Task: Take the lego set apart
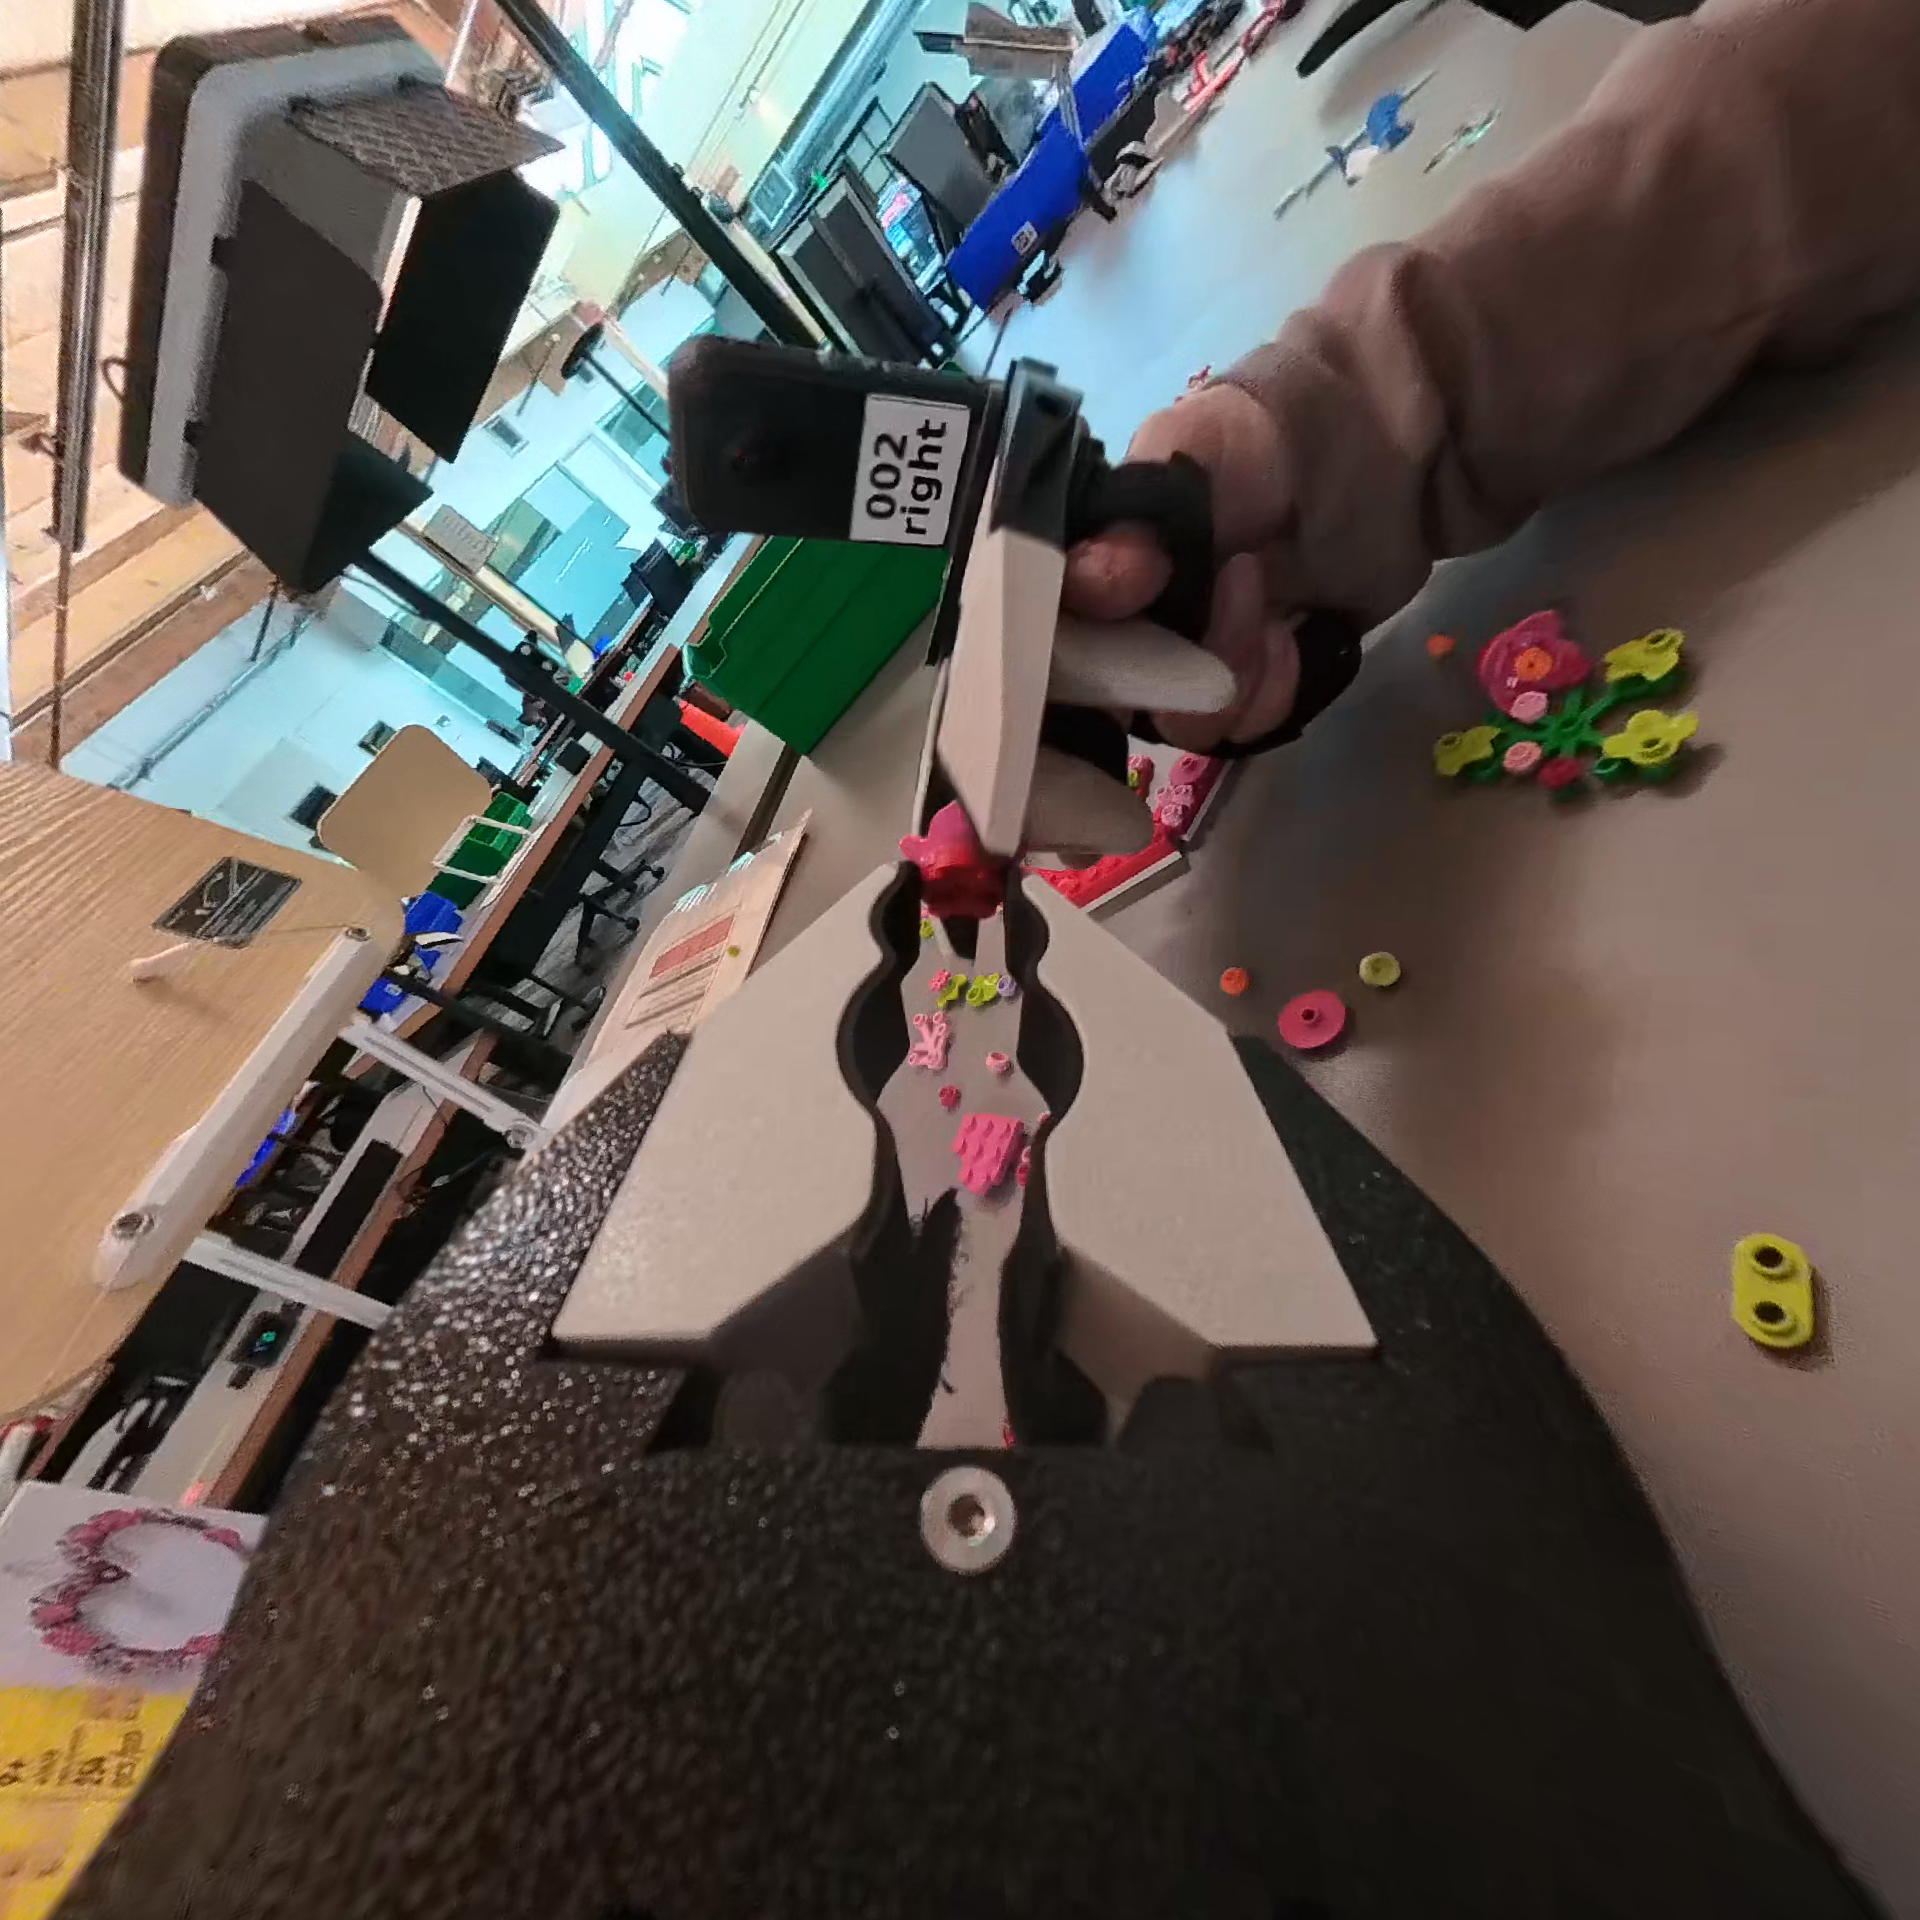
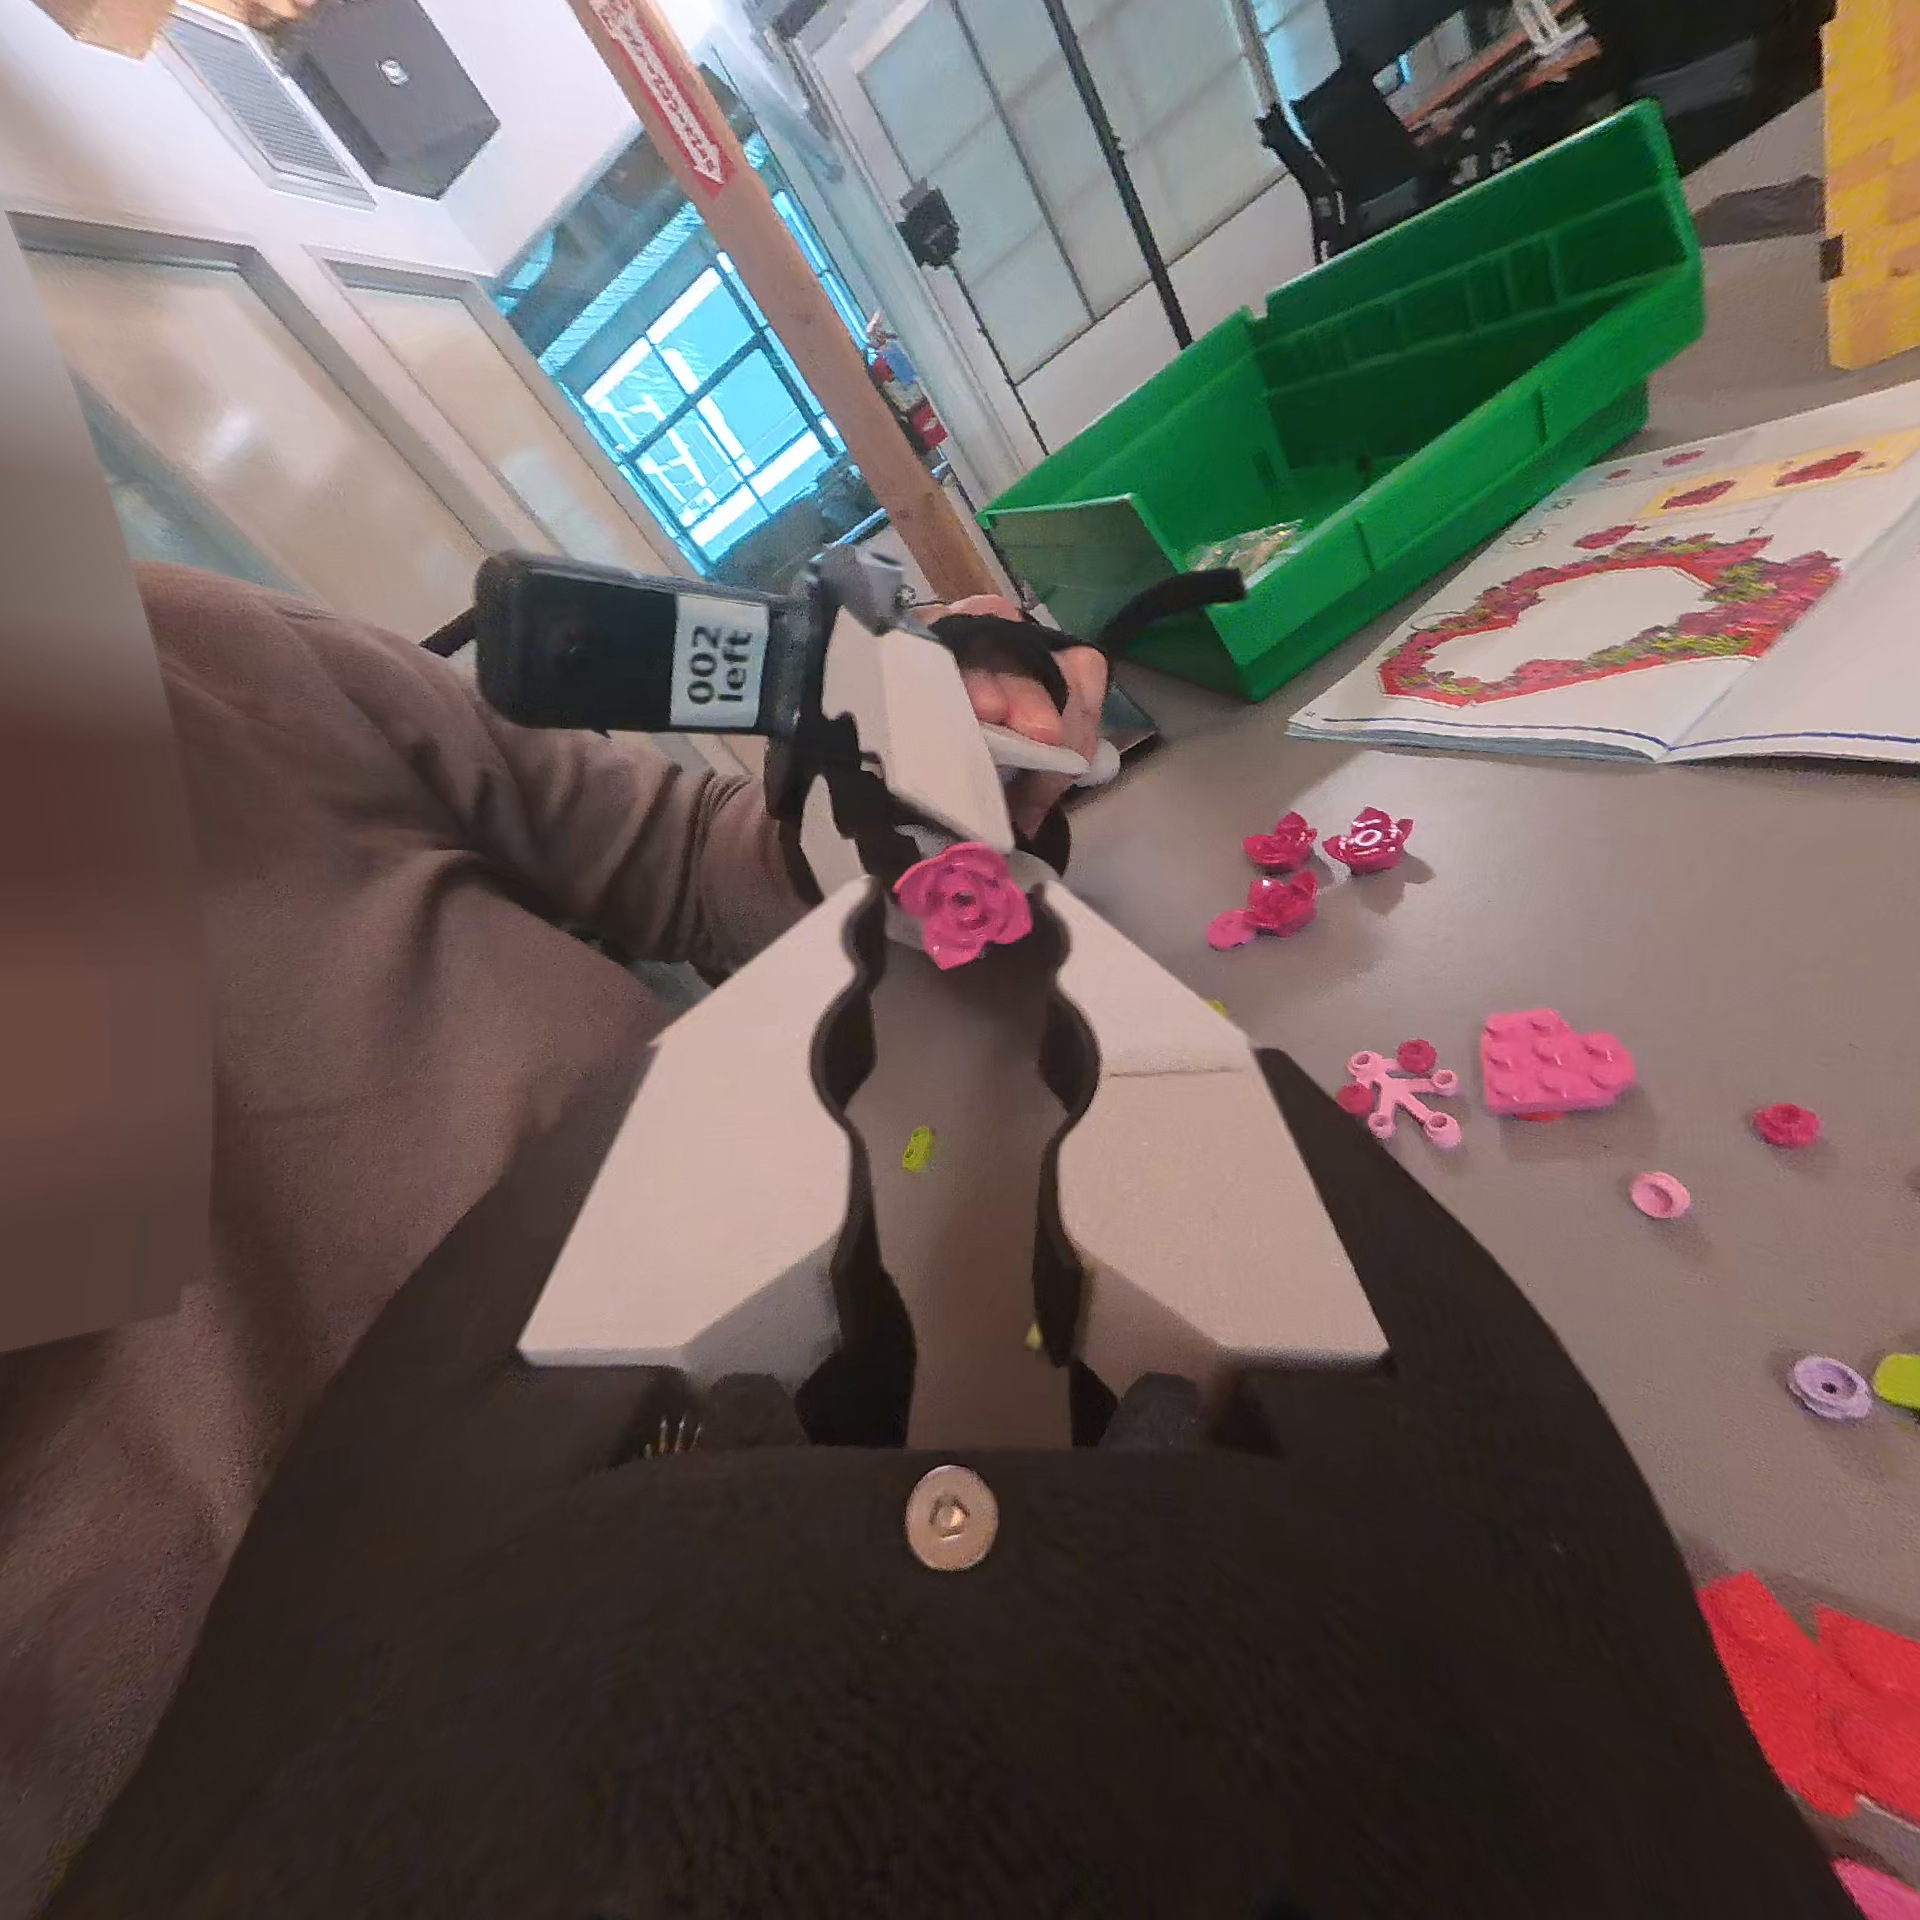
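Observation:
A small flower stack hangs in the air between both grippers. In the left wrist view my left gripper [image 1: 958, 885] is shut on its red flower piece [image 1: 961, 888]. The right gripper [image 1: 1000, 844] comes down from above onto the magenta rose [image 1: 940, 836] joined to it. In the right wrist view my right gripper [image 2: 961, 909] is shut on that magenta rose [image 2: 961, 914], and the left gripper [image 2: 995, 847] meets it from behind. The red piece is hidden there.
Loose pieces lie on the grey table [image 1: 1558, 1039]: a green-stemmed flower cluster [image 1: 1569, 717], a lime plate [image 1: 1771, 1288], a pink heart plate [image 2: 1553, 1060], magenta roses [image 2: 1320, 852], red plates [image 2: 1818, 1704]. A green bin [image 2: 1403, 416] and an instruction booklet [image 2: 1662, 623] sit at the back. Less than 4 cm separates the two grippers' tips. The right tips stand about 11 cm off the pink heart plate [image 2: 1553, 1060]. My left wrist view [image 1: 980, 1155] looks at it from another angle.

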